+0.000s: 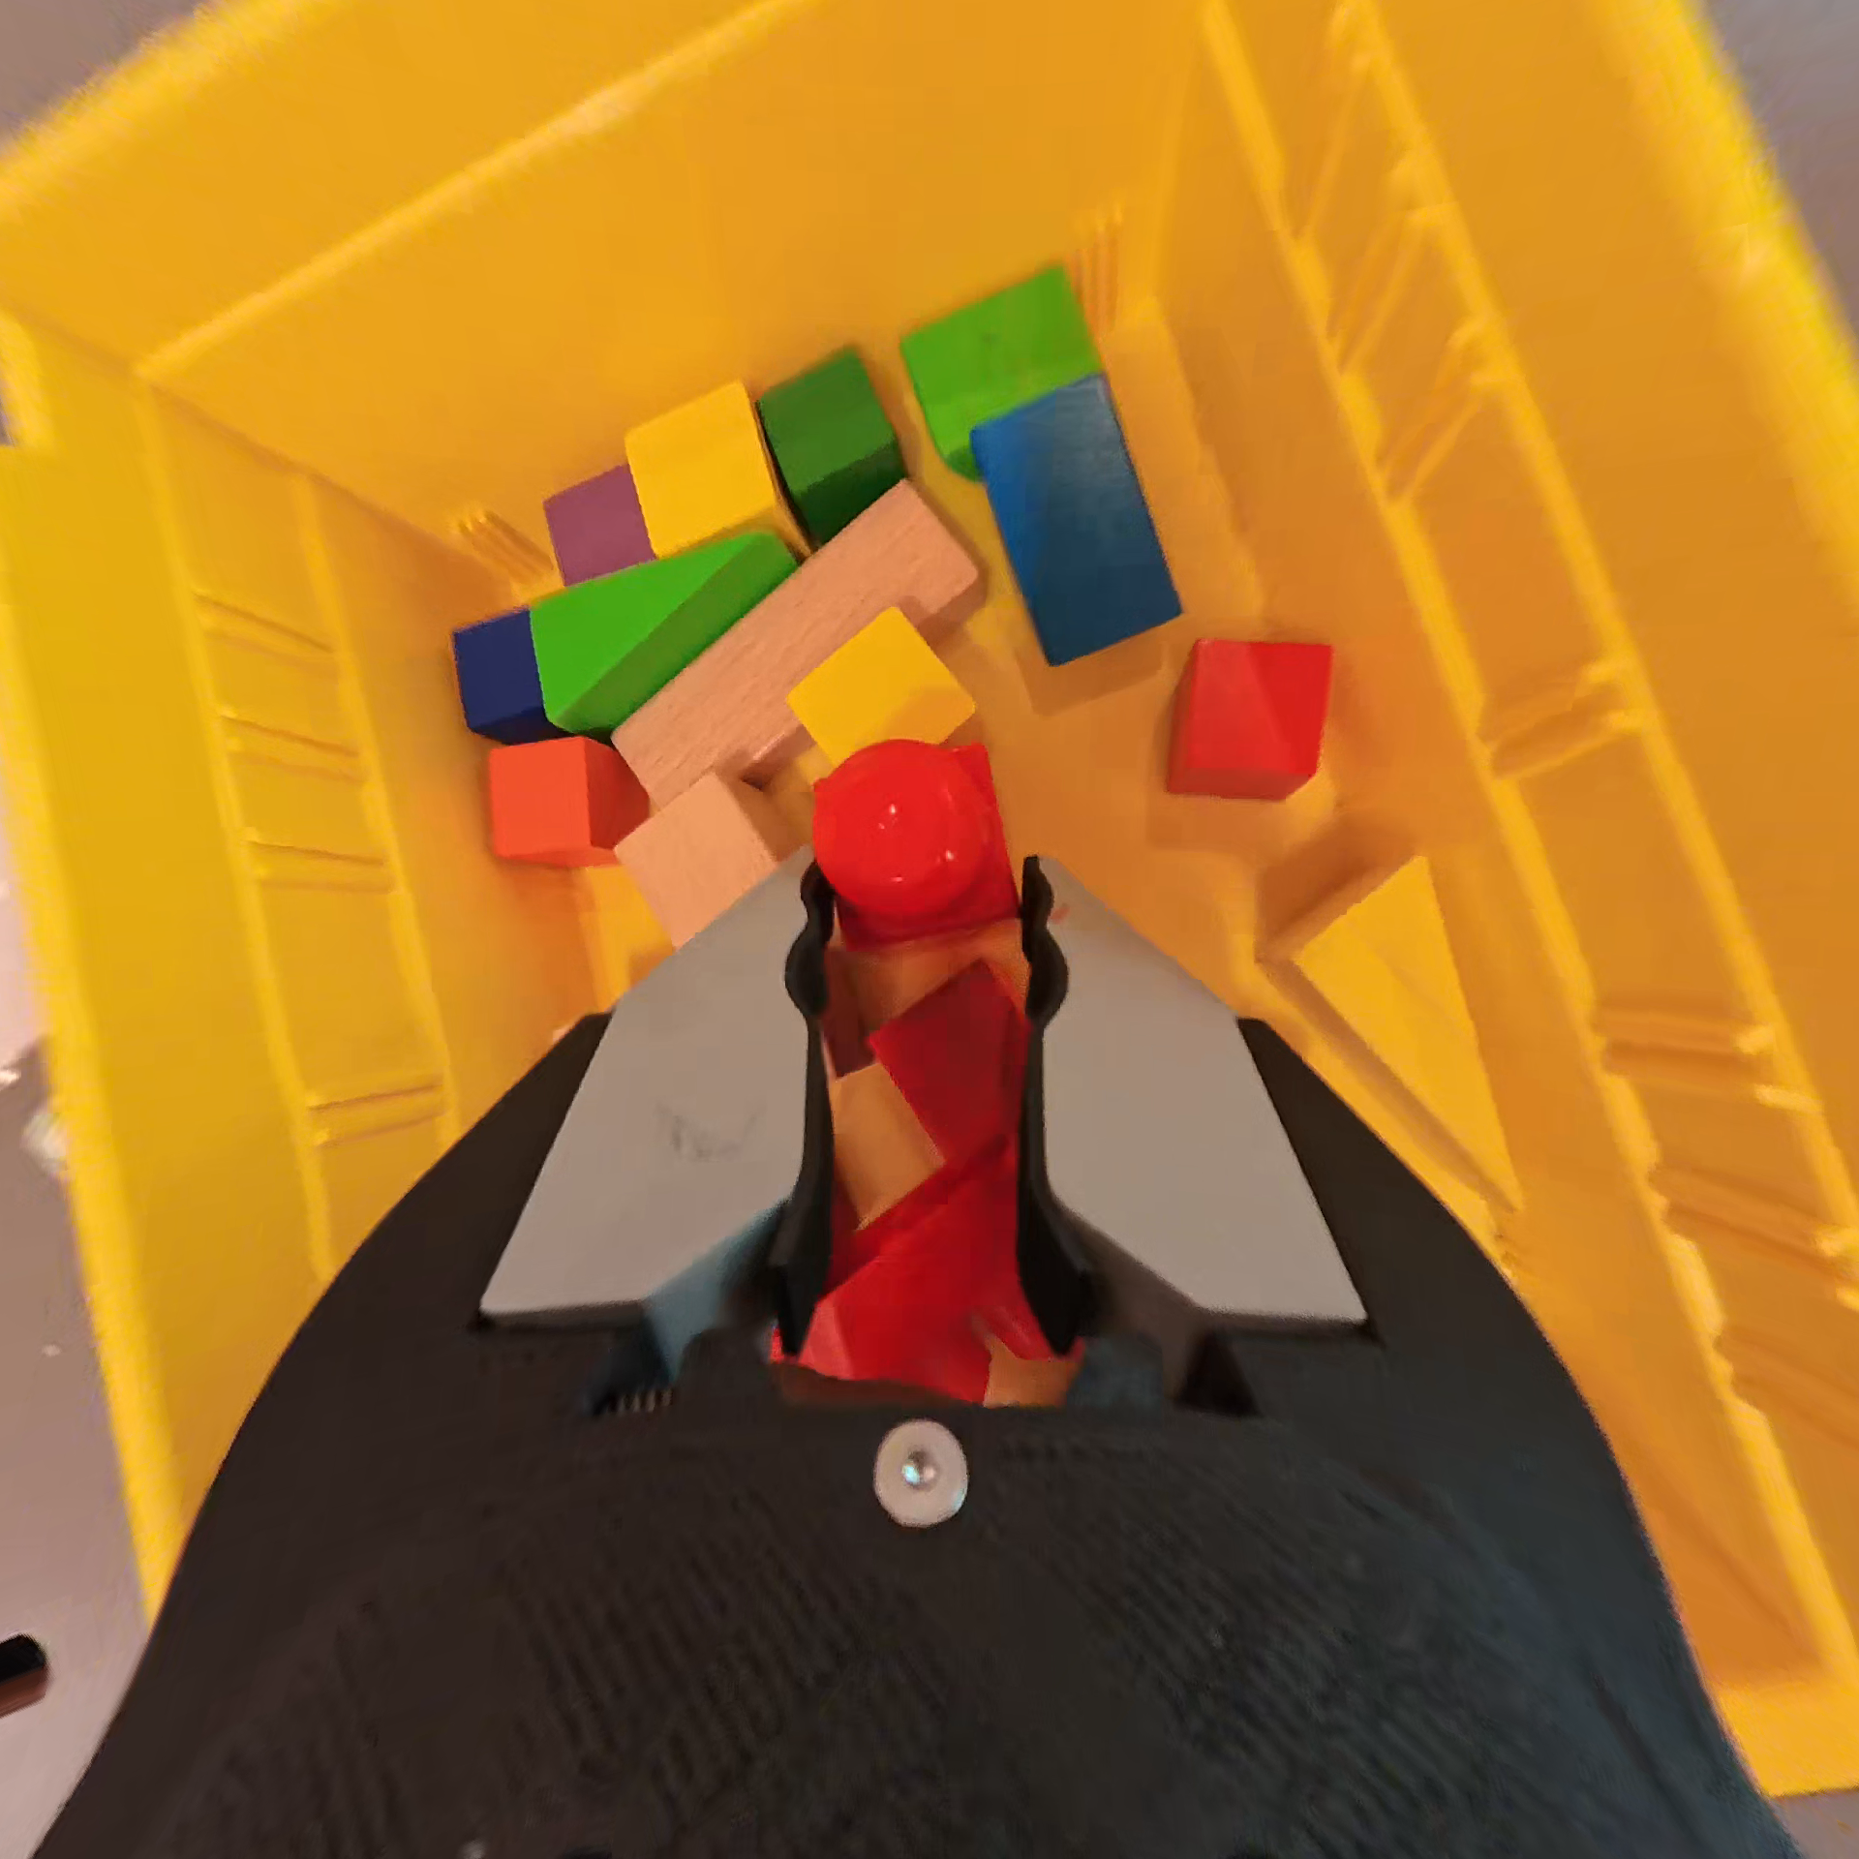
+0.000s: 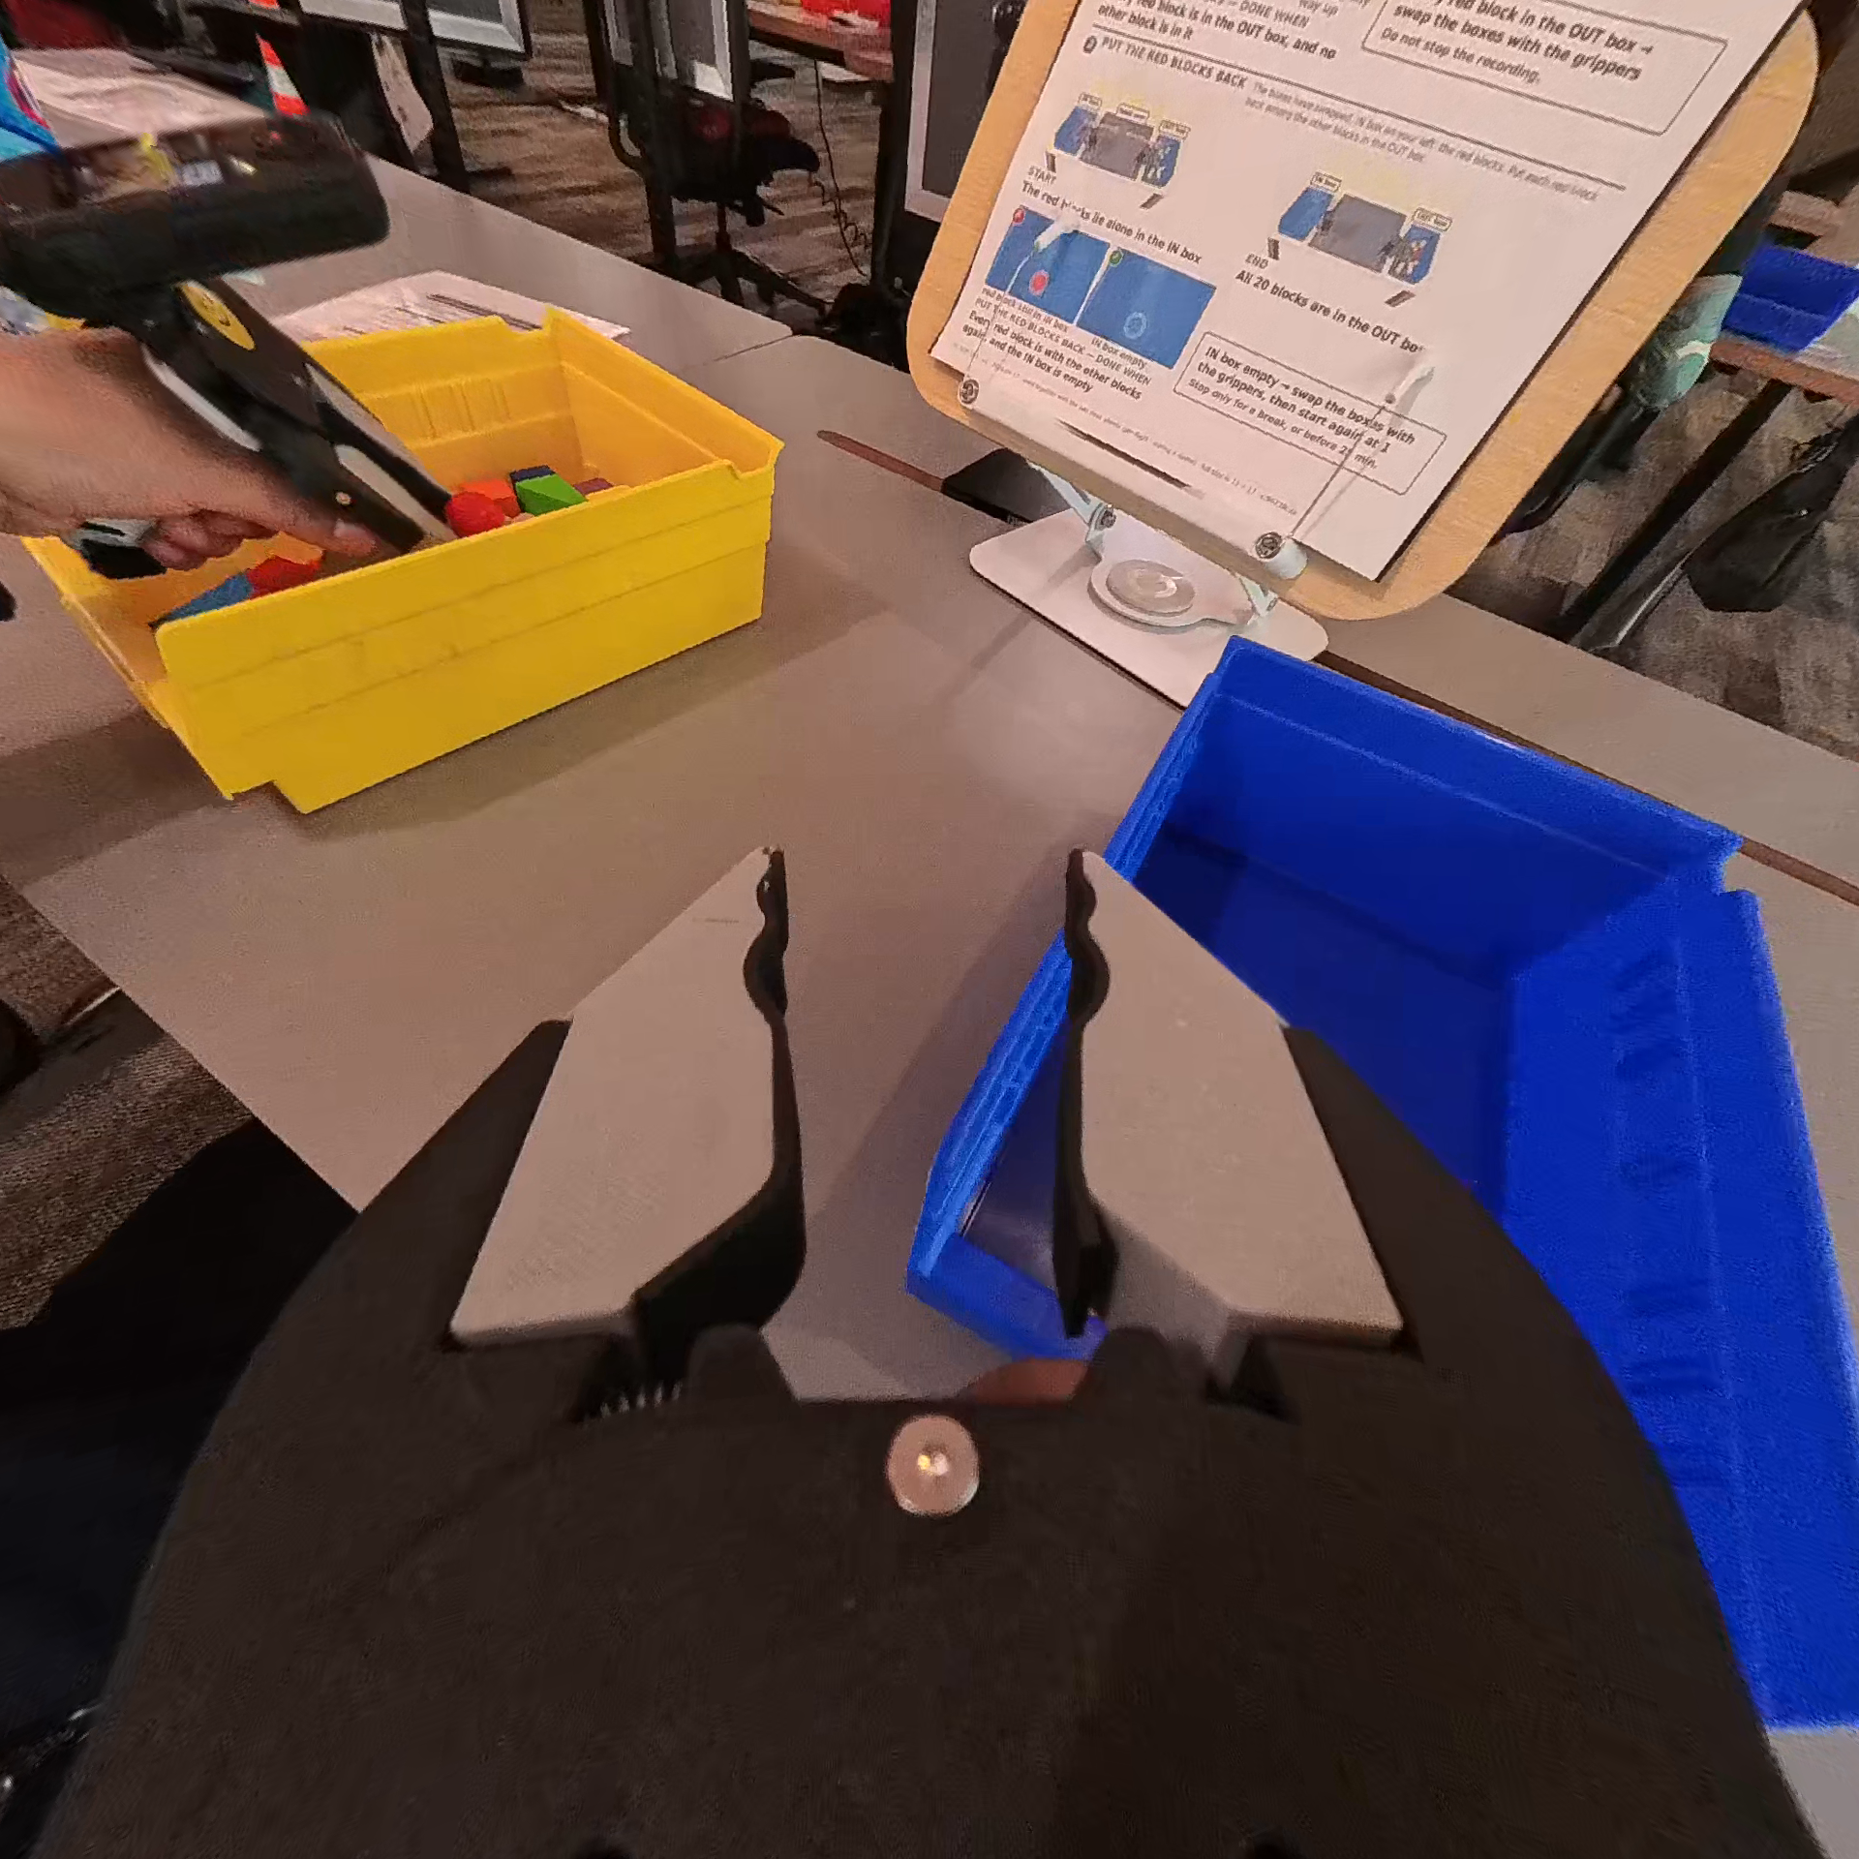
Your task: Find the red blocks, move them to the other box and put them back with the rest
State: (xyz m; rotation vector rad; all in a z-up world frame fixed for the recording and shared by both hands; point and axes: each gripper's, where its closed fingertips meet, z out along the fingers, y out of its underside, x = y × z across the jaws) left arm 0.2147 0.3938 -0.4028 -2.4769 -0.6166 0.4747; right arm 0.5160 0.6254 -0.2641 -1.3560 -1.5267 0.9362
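Left claw (image 1: 925,885) inside the yellow box (image 1: 704,231), clenched on a red block (image 1: 895,835) with a rounded end, above the mixed blocks; a second red block (image 1: 1247,719) lies apart near the right wall. Right claw (image 2: 925,875) released, bare, over the counter (image 2: 885,704) beside the blue box (image 2: 1408,905)

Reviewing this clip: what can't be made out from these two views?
- Left wrist view: the near end of the yellow box is hidden by the left gripper; its far corners are blurred.
- Right wrist view: most of the blocks are hidden by the yellow box's wall and the hand.
- Right wrist view: the blue box is cut off by the right edge, its near floor behind the right gripper.
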